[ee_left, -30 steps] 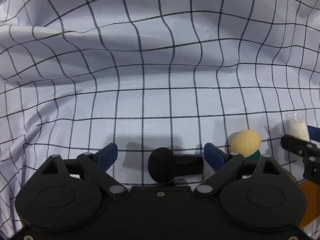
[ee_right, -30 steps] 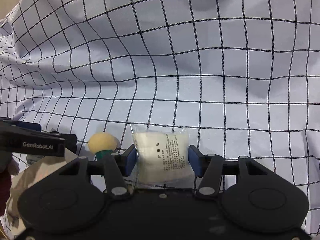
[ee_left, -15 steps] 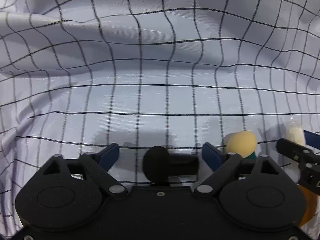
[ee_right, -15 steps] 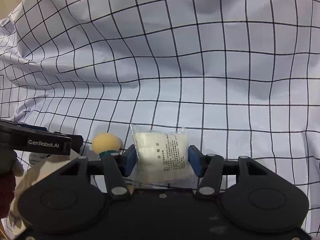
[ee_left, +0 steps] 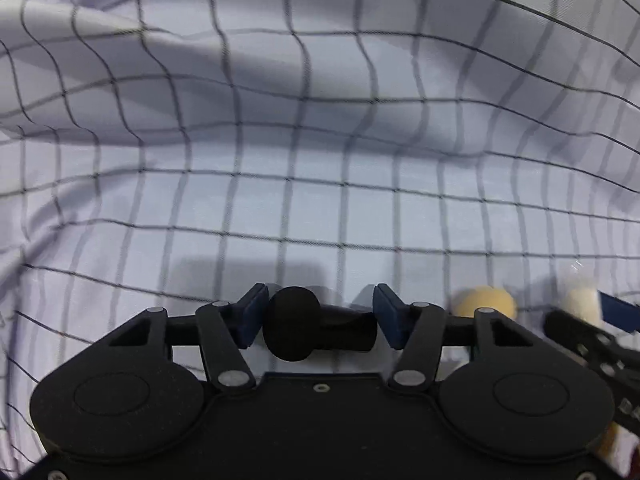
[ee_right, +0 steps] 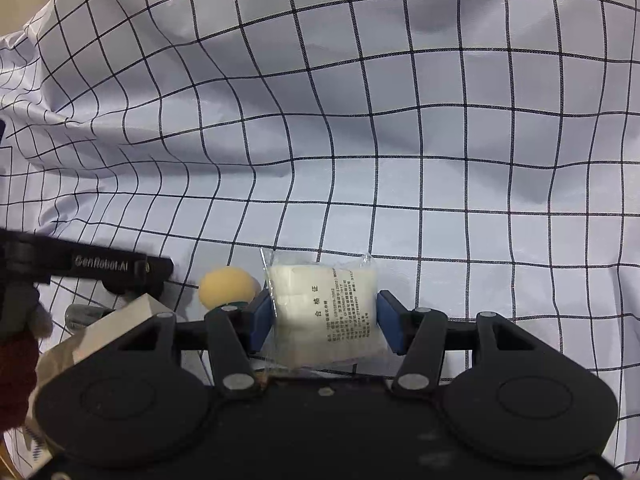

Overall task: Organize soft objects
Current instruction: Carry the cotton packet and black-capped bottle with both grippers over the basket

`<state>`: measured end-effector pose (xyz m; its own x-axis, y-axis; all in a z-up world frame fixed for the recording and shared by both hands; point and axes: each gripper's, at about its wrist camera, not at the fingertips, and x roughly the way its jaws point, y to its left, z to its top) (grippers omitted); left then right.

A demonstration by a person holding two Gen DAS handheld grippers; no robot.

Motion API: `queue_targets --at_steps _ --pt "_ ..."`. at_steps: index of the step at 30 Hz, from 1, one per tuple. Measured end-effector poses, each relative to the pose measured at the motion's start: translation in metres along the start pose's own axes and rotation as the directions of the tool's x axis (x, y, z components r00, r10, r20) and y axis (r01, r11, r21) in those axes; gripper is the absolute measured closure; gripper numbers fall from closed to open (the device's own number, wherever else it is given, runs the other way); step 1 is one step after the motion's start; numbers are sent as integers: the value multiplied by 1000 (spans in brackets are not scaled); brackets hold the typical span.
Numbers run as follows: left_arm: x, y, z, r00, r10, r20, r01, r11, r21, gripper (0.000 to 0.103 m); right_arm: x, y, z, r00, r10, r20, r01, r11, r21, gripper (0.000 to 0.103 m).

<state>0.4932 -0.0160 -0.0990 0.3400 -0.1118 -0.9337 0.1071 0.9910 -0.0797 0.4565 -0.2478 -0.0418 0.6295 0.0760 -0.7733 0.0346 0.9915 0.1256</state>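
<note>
The black foam cylinder with a rounded bulbous end (ee_left: 316,330) lies crosswise between the jaws of the left gripper (ee_left: 320,322); the blue pads (ee_left: 251,319) sit against its two ends, so the jaws are clamped on it, the bulbous end by the left pad and the straight shaft reaching the right pad. The left wrist view is blurred. Beyond the jaws spreads a white cloth with a black grid pattern (ee_left: 320,184), rumpled into long folds.

The clear plastic packet of white cotton pads with printed black text (ee_right: 326,308) stands between the jaws of the right gripper (ee_right: 324,318), whose blue pads (ee_right: 387,320) press on both its sides, so these jaws are clamped on it too. Just left of the right jaws sits a yellow-tan egg-shaped sponge on a dark green base (ee_right: 227,287); in the left wrist view the same sponge (ee_left: 484,302) shows just right of the left jaws. Further left of the right jaws, the corner of a pale box (ee_right: 120,322) lies on the grid cloth (ee_right: 360,140).
</note>
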Motion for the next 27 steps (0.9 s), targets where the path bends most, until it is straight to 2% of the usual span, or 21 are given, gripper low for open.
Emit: queue_targets --at_steps 2,4,6,7,9,16,18,21,24,27 --pt "2 8 6 1000 -9 -11 9 1000 -7 46 -1 0 -1 1000 2 1 -2 1000 -5 48" --pt "3 10 7 1000 -10 -15 11 1000 15 42 -2 -1 0 1000 3 1 -3 1000 -5 48" --pt "5 6 6 1000 20 -8 -20 999 47 24 -2 -1 1 1000 1 1 -1 1000 -1 48" --pt "6 2 6 999 43 0 -43 997 61 21 -2 -1 1 1000 0 0 0 1000 2 48" --pt "8 0 4 998 56 7 -56 995 84 21 -3 -1 1 1000 0 -1 0 1000 3 48" --pt "8 4 -7 999 32 2 -32 996 89 20 -6 0 2 1000 -11 1 11 1000 -1 48" --pt "3 7 -11 1000 28 -2 -28 995 93 25 -8 0 3 1000 -14 3 14 1000 1 48" --pt "2 18 -11 1000 15 0 -15 995 102 48 -9 5 5 1000 -16 4 16 1000 0 48" --pt "-2 29 -10 1000 -13 14 12 998 68 48 -11 15 7 1000 -14 8 14 1000 -7 48" --pt "-12 48 -11 999 -7 38 6 1000 28 48 -12 28 11 1000 -9 13 9 1000 -15 48"
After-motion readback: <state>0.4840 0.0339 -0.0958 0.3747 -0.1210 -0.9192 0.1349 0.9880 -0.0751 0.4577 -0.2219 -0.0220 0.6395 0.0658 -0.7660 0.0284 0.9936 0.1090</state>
